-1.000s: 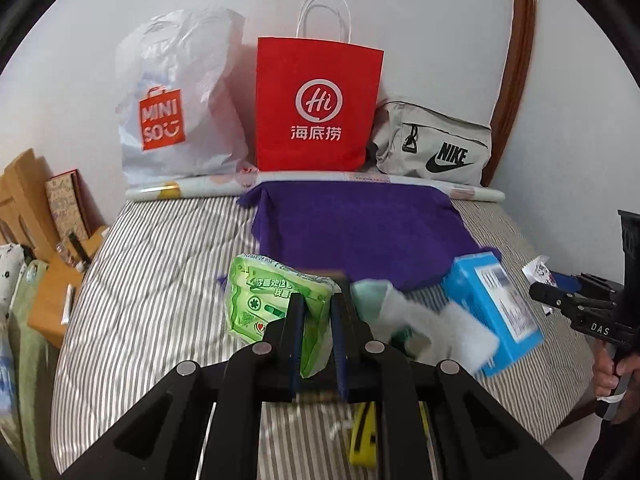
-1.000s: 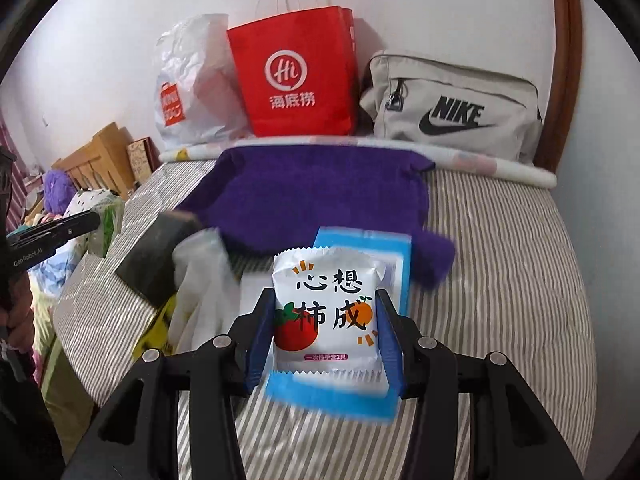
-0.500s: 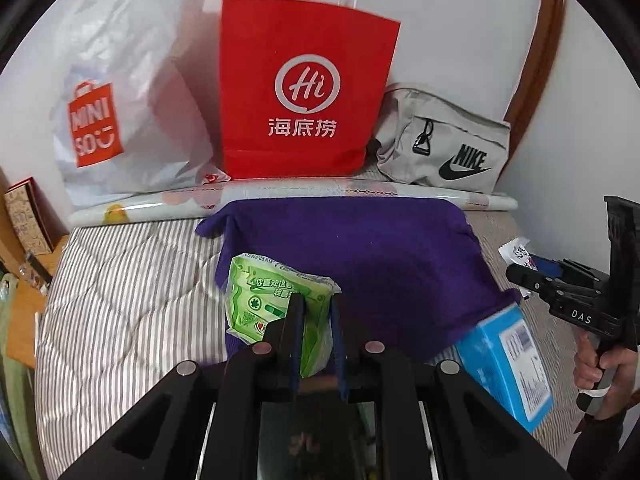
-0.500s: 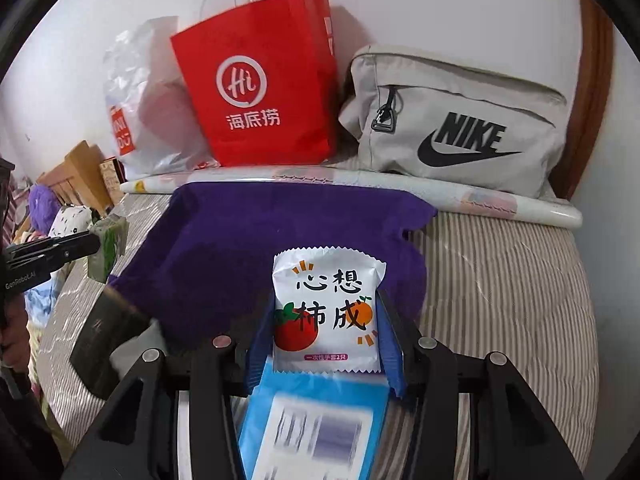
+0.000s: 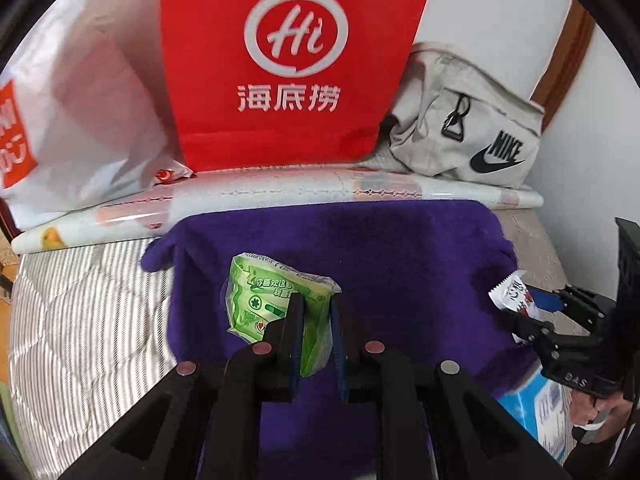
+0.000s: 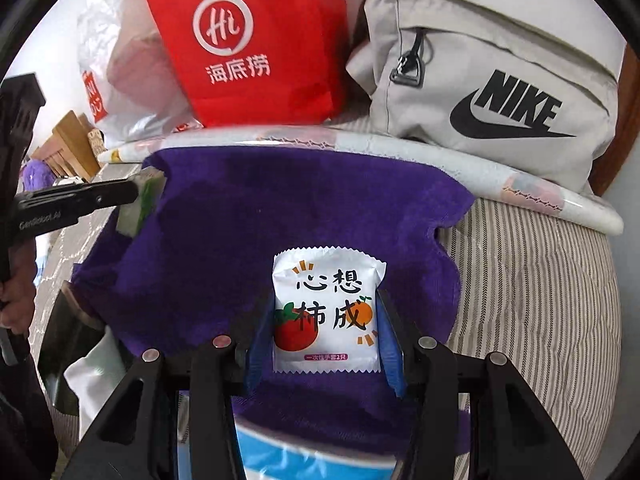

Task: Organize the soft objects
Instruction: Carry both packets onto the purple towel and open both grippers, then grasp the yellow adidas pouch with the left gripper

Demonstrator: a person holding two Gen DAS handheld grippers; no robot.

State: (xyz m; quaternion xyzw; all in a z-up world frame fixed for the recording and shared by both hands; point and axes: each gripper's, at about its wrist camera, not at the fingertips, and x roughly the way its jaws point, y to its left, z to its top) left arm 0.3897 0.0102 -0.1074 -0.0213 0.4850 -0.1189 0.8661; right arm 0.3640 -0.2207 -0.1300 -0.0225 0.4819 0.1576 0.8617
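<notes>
Left wrist: crumpled green packet (image 5: 276, 304) in claw (image 5: 314, 320).

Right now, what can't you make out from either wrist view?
- Blue box, right wrist view: label blurred, bottom edge and gripper frame cut it off.
- Green packet, left wrist view: the fingers hide its lower right part.
- Red bag, both views: top edge cuts off its opening; contents unseen.
- White plastic bag, left wrist view: logo cropped at the left edge.
</notes>
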